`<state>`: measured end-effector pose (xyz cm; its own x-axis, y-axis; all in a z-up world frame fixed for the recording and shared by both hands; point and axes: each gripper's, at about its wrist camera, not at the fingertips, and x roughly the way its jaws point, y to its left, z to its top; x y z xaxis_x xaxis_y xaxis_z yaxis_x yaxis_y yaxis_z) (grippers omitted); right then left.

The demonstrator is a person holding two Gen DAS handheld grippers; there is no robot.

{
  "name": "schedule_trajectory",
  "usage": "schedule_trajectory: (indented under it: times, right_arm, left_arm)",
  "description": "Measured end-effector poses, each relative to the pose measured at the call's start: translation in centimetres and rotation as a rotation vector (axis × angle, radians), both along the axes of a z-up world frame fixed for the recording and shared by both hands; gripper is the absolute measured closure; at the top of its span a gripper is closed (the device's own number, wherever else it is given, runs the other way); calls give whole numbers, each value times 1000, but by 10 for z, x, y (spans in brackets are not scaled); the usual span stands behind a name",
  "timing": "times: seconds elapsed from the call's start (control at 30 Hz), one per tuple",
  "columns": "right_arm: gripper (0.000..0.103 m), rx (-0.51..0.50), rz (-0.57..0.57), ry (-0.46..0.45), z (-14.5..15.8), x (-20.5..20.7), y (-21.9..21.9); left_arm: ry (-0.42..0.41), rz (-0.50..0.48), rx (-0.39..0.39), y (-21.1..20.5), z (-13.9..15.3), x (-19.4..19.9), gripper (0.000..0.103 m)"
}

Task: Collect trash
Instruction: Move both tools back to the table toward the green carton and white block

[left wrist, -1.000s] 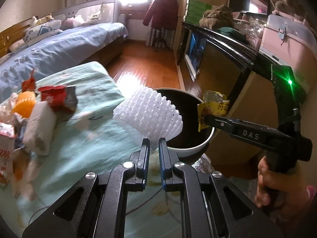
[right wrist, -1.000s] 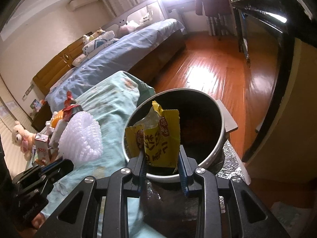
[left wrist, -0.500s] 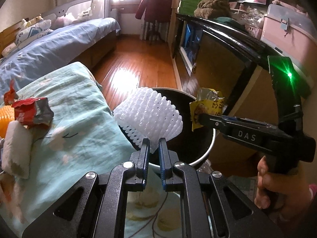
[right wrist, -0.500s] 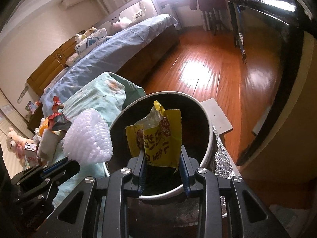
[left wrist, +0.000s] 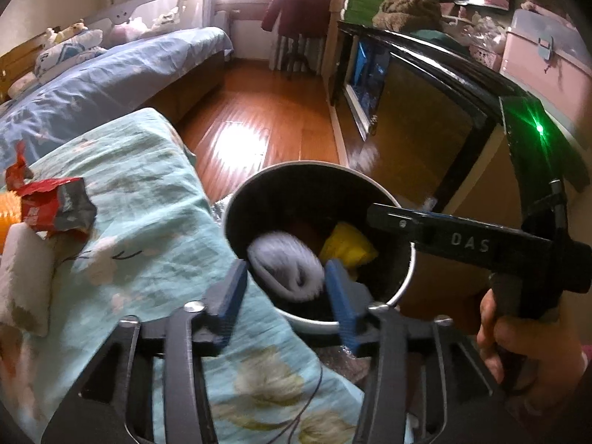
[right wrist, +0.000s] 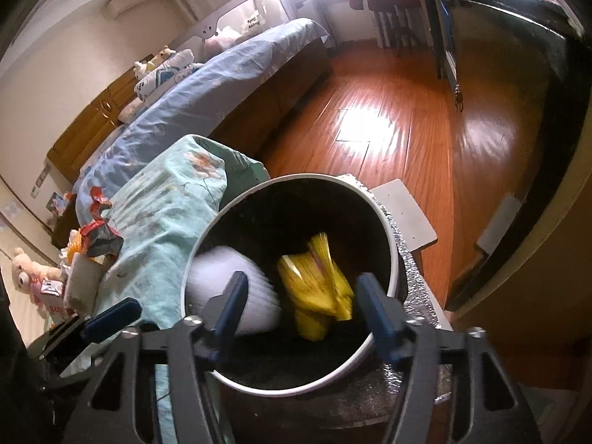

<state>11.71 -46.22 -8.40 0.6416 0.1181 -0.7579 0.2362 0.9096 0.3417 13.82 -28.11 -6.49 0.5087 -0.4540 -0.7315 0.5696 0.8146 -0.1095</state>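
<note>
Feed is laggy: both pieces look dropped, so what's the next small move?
Probably swing the left hand-held gripper back to the red wrapper on the cloth. Both grippers' jaws have just opened, and the white foam net and yellow packet are in the bin.

A surface (left wrist: pixel 155 199) draped in a pale green flowered cloth is carrying the leftover litter. A torn red and silver wrapper (left wrist: pixel 55 209) is lying on the cloth near its left edge, touching a crumpled white paper wad (left wrist: pixel 24 277) just below it, with something orange (left wrist: pixel 7 218) peeking in beside them. The round bin (right wrist: pixel 392 255) is standing on the wooden floor (right wrist: pixel 373 111) against the surface's edge, on a silvery foil mat (right wrist: pixel 414 277).
</note>
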Motion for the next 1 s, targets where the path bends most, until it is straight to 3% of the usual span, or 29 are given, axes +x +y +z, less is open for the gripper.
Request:
schedule_trajectory:
  times: [0.3, 1.0]
  right_arm:
    - [26, 44, -2, -29, 6, -13, 17]
    - [25, 74, 209, -50, 16, -20, 139]
  left_arm:
    - [-3, 102, -40, 45, 4, -10, 43]
    - [5, 402, -78, 192, -4, -44, 41]
